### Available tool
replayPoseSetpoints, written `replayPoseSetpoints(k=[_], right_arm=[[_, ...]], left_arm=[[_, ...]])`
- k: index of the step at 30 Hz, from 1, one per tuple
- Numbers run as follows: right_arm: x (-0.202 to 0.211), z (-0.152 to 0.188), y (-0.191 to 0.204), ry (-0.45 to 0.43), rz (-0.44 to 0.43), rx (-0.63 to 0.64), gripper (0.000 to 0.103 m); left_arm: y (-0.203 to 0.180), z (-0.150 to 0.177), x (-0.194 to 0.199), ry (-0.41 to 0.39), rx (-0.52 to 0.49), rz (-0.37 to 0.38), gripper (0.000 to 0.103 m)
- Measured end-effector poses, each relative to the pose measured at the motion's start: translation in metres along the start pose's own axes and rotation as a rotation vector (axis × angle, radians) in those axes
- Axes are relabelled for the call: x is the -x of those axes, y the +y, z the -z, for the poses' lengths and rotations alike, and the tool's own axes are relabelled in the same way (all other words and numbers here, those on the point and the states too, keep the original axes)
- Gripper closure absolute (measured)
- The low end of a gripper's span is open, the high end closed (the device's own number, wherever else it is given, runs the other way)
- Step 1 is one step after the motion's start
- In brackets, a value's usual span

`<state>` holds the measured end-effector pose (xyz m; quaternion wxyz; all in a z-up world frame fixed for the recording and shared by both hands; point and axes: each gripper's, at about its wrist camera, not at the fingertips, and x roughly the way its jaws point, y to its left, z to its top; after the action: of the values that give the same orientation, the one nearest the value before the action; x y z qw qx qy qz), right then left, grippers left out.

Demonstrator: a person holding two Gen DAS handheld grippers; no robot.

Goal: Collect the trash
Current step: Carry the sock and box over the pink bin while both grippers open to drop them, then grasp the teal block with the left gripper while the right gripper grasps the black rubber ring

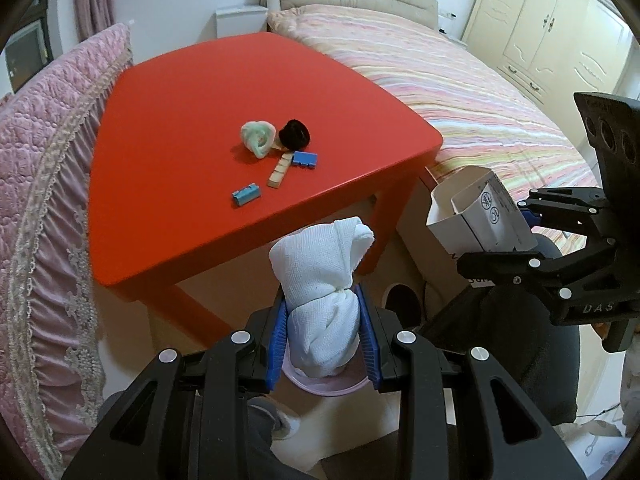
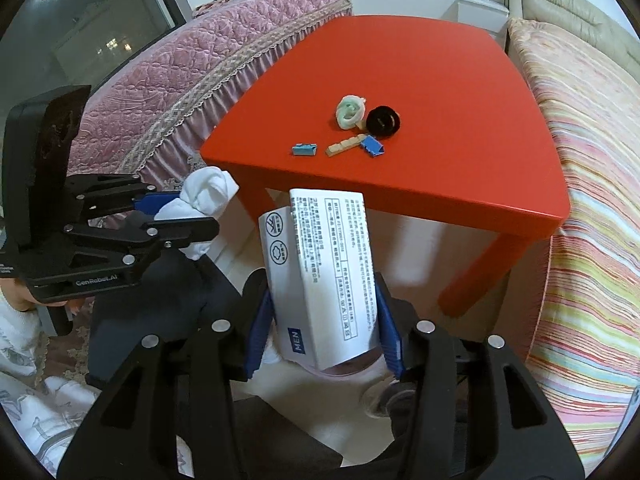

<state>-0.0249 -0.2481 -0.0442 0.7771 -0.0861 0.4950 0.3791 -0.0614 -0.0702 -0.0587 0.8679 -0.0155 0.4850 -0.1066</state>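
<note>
Glossy red table (image 1: pixel 192 184); left hand-held gripper (image 1: pixel 326 332) clamps knotted white cloth (image 1: pixel 320 280), right hand-held gripper (image 2: pixel 322 332) clamps printed, probably cardboard box (image 2: pixel 328 272).

We see a red table (image 1: pixel 192 120) carrying 2 blue blocks (image 1: pixel 245 194), 1 beige strip (image 1: pixel 280 170), 1 black ring (image 1: pixel 295 134) and, at its 9 o'clock, 1 pale green wad (image 1: pixel 258 137). The bedspread (image 1: pixel 460 92) shows multicolour stripes; the cover (image 1: pixel 48 160) is pink quilted.
</note>
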Motion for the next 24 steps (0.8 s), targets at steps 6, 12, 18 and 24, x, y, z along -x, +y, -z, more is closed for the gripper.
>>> replayPoseSetpoints(k=[6,12,18,24], right_arm=[[-0.003,-0.001,-0.004,0.011,-0.005,-0.024,0.015],[-0.007,0.0,-0.006,0.022,0.009,-0.039,0.008],[-0.007,0.0,-0.005,0.023,0.012,-0.038,0.005],[-0.006,0.001,-0.004,0.019,0.008,-0.036,0.005]], left_arm=[[0.004,-0.003,0.003,-0.035,0.026,0.013,0.014],[0.013,-0.005,0.003,-0.027,0.055,-0.026,0.011],[0.016,-0.004,0.005,-0.031,0.065,-0.029,0.008],[0.018,-0.004,0.007,-0.029,0.067,-0.029,0.008]])
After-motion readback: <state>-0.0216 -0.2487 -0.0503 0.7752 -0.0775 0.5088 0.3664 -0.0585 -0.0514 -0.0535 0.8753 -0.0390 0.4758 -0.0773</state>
